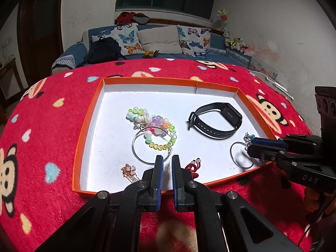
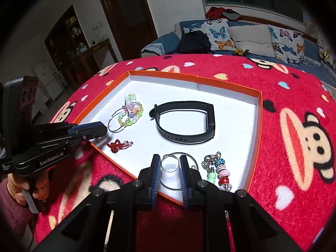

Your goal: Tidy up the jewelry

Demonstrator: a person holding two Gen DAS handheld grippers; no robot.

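An orange tray (image 1: 86,126) with a white floor holds the jewelry. In it lie a black watch band (image 1: 216,121), a pile of coloured bead bracelets (image 1: 151,128) over a thin silver bangle (image 1: 136,149), a rose-gold piece (image 1: 129,171), a red knotted cord (image 1: 194,167) and a second silver bangle (image 1: 241,155). My left gripper (image 1: 167,161) is open with a narrow gap, empty, over the tray's near edge. My right gripper (image 2: 169,163) is open and straddles a small silver ring (image 2: 168,164) and the bangle (image 2: 189,157). A charm bracelet (image 2: 218,170) lies to its right.
The tray sits on a red cartoon-monkey blanket (image 1: 42,126) that covers the table. A blue sofa (image 1: 159,42) with butterfly cushions and a black backpack (image 1: 103,49) stands behind. Dark wooden doors and shelves (image 2: 69,33) are at the far left.
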